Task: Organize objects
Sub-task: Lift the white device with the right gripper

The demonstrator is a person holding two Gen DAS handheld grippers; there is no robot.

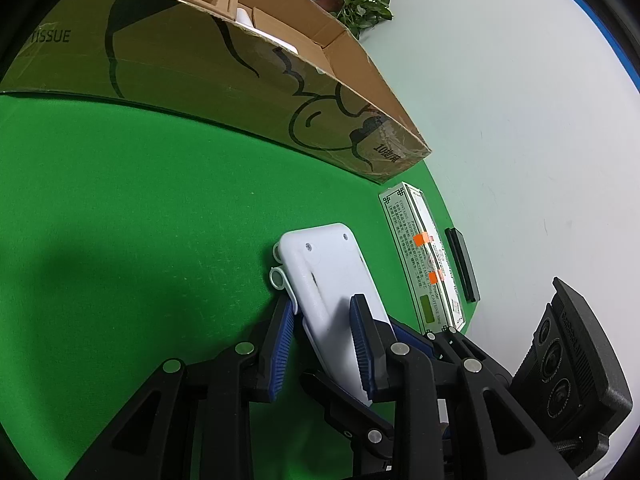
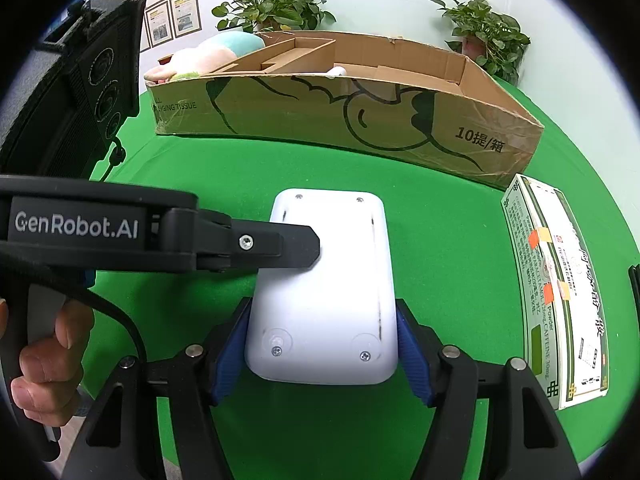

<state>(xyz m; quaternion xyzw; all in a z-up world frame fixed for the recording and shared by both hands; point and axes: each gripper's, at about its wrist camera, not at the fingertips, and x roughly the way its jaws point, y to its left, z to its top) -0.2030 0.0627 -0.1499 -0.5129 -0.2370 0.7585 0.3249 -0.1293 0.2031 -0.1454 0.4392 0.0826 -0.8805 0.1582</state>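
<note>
White device [image 2: 324, 288]: smooth rounded-rectangle plastic casing, underside up, four small screws at the corners, two round foot recesses; it lay held above the green cloth, in front of the carton.
Right gripper [image 2: 322, 354]: black linkage, ribbed blue pads [image 2: 228, 356]; it was closed on the near end of the white device, one pad against each long side.
Left gripper [image 1: 322, 334]: same build; its jaws pinched the device's edge from the side.
Table cover [image 2: 440, 240]: green felt-like cloth.
Carton [image 2: 320, 108]: long open corrugated cardboard box with black line drawing and inner dividers, well behind the device.
Flat packet [image 2: 560, 292]: white-and-green printed box with orange stickers, lying right of the device.
Plants [image 2: 272, 4]: leafy, potted, behind the carton.
</note>
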